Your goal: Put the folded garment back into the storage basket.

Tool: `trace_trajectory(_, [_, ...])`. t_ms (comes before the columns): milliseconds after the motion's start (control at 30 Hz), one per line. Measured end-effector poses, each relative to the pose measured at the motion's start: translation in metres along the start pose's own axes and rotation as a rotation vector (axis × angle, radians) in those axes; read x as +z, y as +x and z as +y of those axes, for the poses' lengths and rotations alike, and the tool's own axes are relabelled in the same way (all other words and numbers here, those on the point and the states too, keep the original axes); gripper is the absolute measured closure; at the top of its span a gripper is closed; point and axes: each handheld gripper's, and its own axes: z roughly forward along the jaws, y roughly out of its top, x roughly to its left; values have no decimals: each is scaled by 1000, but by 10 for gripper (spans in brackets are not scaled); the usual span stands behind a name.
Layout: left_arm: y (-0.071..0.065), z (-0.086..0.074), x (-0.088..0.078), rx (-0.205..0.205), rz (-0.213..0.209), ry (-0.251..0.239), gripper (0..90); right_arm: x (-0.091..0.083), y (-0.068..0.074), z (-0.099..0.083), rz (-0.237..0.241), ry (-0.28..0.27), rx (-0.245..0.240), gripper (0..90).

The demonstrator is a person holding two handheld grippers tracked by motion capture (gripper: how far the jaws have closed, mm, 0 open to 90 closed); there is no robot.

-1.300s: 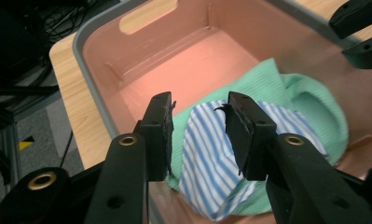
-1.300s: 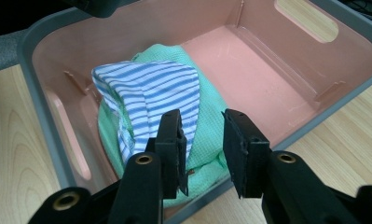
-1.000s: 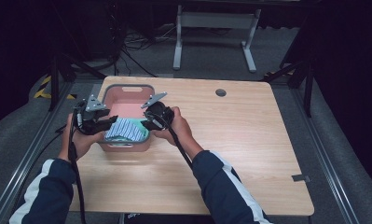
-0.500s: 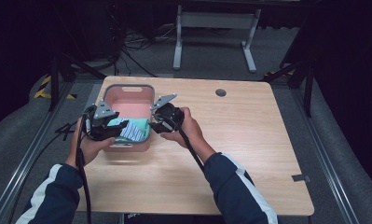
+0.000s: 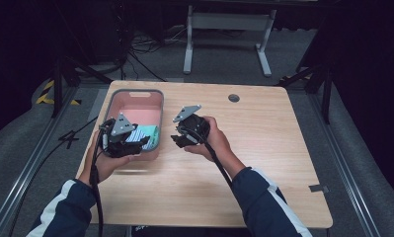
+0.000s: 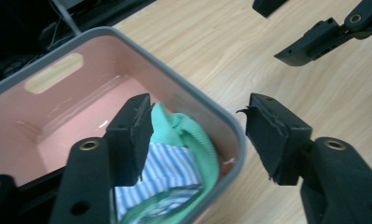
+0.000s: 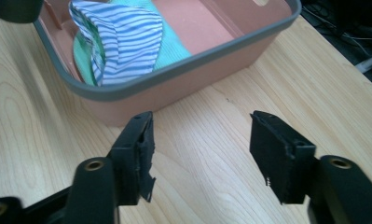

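A pink bin (image 5: 135,106) with a grey rim sits on the left part of a light wooden table (image 5: 263,163); everything else here is placed relative to that bin. No brand, label or writing can be read on the bin, the cloth or either tool.

The left gripper (image 5: 130,145) hangs over the bin's near end, held in the person's left hand (image 5: 105,165). In the left gripper view (image 6: 195,135) its jaws are spread apart and grasp nothing, one jaw above the bin's inside and the other outside its rim over the table.

Inside the bin, bunched at the near end, lies a blue-and-white striped cloth (image 7: 123,39) together with a green cloth (image 6: 193,140). The far end of the bin, with its slot handle (image 6: 53,79), shows bare pink floor.

Just beside the bin's right wall, the right gripper (image 5: 182,140) is held in the right hand (image 5: 214,143) above the table. In the right gripper view (image 7: 200,149) its jaws are also spread, with nothing between them, pointing toward the bin's outer wall.
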Motion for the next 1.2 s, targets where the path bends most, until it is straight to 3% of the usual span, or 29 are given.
trace_trajectory(333, [-36, 3, 5, 55, -84, -28, 231, -27, -3, -29, -51, 14, -19, 318])
trace_trajectory(533, [-62, 4, 11, 150, -111, -3, 190, -41, -6, -47, -63, 7, -26, 297])
trace_trajectory(600, [-71, 4, 14, 165, -128, -4, 196, -48, -8, -57, -80, 10, -35, 285])
trace_trajectory(800, [-83, -1, 27, 216, -146, 36, 196, -62, -13, -80, -109, 8, -28, 288])
trace_trajectory(1200, [-98, -13, 47, 261, -214, 86, 186, -77, -22, -120, -142, 38, 3, 290])
